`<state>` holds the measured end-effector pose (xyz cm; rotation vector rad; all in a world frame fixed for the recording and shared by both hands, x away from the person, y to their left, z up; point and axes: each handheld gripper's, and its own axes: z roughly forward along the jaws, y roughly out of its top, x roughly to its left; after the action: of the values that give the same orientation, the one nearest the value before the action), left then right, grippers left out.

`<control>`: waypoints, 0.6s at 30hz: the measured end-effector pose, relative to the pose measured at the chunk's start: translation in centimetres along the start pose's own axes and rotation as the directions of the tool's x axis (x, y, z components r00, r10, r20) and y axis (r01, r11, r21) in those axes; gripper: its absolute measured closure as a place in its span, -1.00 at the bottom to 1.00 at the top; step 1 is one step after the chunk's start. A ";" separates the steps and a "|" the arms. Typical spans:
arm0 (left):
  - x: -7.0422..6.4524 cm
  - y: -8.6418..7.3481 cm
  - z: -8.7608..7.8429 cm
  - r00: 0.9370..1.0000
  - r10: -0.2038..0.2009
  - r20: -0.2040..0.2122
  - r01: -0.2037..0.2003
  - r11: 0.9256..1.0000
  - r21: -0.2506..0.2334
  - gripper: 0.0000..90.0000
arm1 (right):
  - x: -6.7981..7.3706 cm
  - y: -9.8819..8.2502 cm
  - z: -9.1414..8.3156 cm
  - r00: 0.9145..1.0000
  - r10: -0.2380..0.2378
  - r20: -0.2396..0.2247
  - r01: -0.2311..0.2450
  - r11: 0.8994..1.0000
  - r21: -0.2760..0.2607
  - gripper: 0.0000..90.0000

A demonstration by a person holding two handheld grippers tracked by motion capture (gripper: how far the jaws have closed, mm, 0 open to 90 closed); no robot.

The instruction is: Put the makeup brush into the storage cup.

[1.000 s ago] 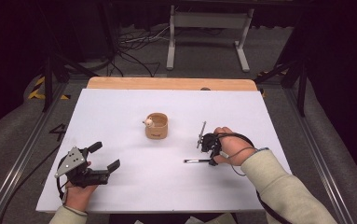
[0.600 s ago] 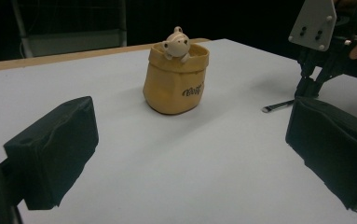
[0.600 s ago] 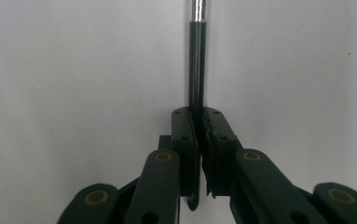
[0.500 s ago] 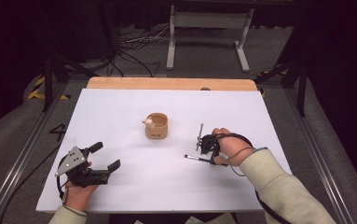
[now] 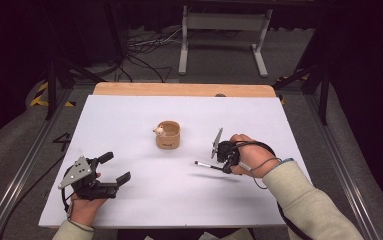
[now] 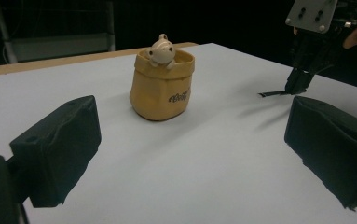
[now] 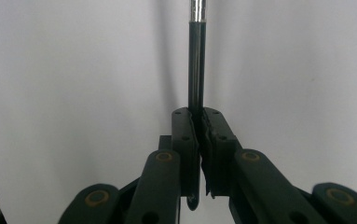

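Right gripper, right of centre in the high view, has its jaws clamped on a thin black pen with a silver band. In the right gripper view the pen runs straight up from between the closed jaws, gripped near one end, probably so the long free end can lead into an opening. In the high view the pen sticks out level toward frame left, raised off the white table, its shadow lying just below it.

The likely target is the tan sack-shaped holder at frame centre, upright, with a small pale animal figurine peeking over its rim. The pen tip is near the holder but apart from it, lower right of it.

Left gripper sits at lower left, jaws spread wide and empty, well apart from the holder. Its own view has the holder centred between the pads, so it looks parked, perhaps ready to steady the holder.
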<state>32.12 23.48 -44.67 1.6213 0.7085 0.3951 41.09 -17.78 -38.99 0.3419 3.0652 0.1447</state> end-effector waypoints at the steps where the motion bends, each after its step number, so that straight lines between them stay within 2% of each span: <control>1: 0.0 0.1 0.0 1.000 0.003 0.004 -0.003 1.000 -0.010 -0.90 | 0.1 0.0 -0.3 1.000 0.002 0.003 -0.002 1.000 -0.021 0.89; 4: 0.0 0.2 0.1 0.999 -0.016 0.031 0.017 1.000 -0.019 -0.88 | 0.5 -0.1 -1.1 1.000 0.014 0.008 -0.014 0.995 -0.100 0.89; 7: -0.1 0.4 0.1 0.999 -0.022 0.050 0.023 1.000 -0.021 -0.87 | 0.9 -0.3 -1.7 0.999 0.033 0.017 -0.029 0.981 -0.190 0.89; 10: -0.1 0.5 0.1 0.998 -0.019 0.053 0.020 1.000 -0.023 -0.87 | 1.4 -0.6 -2.1 0.998 0.050 0.026 -0.040 0.955 -0.293 0.89; 14: -0.3 0.6 0.2 0.998 -0.015 0.056 0.016 1.000 -0.022 -0.86 | 1.8 -1.0 -2.0 0.998 0.063 0.029 -0.047 0.922 -0.385 0.89; 17: -0.4 0.7 0.3 0.998 -0.003 0.063 0.005 1.000 -0.019 -0.85 | 2.1 -1.3 -2.0 0.996 0.084 0.027 -0.063 0.888 -0.455 0.89; 18: -0.5 0.7 0.3 0.997 0.004 0.072 -0.002 1.000 -0.017 -0.84 | 2.3 -1.5 -2.0 0.995 0.091 0.026 -0.067 0.873 -0.484 0.89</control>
<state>32.16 22.88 -43.95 1.6131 0.6473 0.3423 38.41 -18.92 -37.21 0.4265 2.8283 0.8724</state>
